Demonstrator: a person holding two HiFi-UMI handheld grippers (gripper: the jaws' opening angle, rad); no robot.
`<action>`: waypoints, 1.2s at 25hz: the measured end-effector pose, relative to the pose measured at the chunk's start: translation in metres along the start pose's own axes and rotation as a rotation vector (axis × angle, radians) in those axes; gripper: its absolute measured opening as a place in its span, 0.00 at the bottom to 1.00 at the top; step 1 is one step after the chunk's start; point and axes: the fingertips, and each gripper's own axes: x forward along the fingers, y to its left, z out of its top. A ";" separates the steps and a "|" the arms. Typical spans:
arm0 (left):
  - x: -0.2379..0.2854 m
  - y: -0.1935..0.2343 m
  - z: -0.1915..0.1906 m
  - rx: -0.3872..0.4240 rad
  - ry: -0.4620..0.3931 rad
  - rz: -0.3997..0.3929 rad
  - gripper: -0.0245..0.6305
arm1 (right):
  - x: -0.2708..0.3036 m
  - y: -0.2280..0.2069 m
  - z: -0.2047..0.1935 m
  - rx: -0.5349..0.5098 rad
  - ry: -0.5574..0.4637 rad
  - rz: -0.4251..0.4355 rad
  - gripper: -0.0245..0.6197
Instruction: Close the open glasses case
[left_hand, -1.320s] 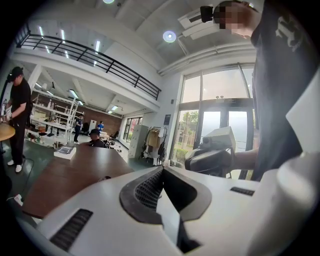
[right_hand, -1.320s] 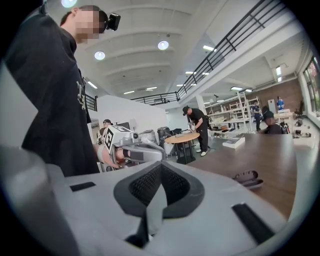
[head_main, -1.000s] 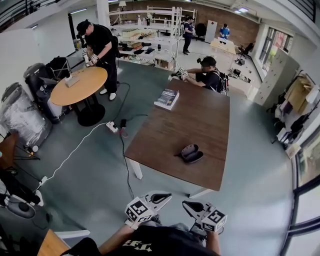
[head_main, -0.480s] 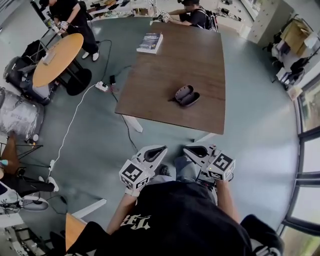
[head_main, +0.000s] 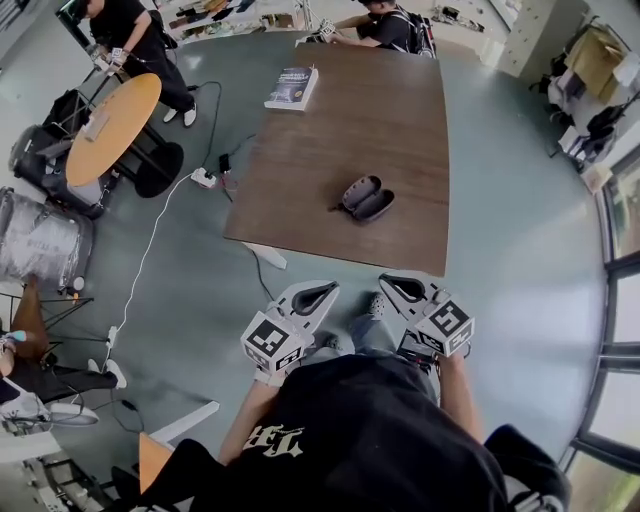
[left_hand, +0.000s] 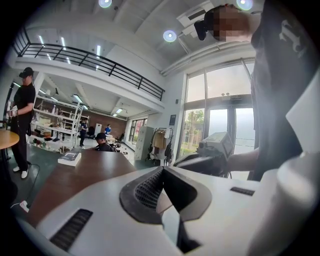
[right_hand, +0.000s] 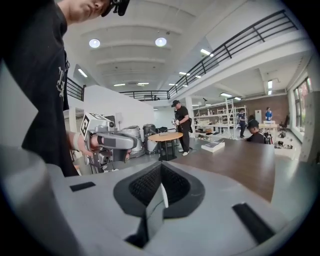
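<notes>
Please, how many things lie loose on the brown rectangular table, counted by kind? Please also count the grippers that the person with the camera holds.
glasses case, open: 1
book: 1
grippers in the person's hands: 2, the left gripper and the right gripper, both with jaws together and empty
Total: 4

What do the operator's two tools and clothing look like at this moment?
The left tool and right tool are pale grey, wedge-shaped plastic shells. Dark ribbed pads line a V-shaped notch at the jaws. Each tool carries a white cube printed with black square markers. No cables show. The person wears a black short-sleeved T-shirt with white lettering.
</notes>
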 end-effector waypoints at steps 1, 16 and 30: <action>0.008 0.001 0.002 0.003 0.005 -0.004 0.05 | -0.003 -0.009 0.000 0.005 -0.001 -0.011 0.02; 0.107 0.046 0.009 -0.033 0.035 0.007 0.05 | -0.011 -0.137 -0.007 0.022 0.055 -0.064 0.02; 0.157 0.091 0.003 -0.011 0.110 0.122 0.05 | -0.002 -0.217 -0.009 -0.020 0.096 -0.015 0.02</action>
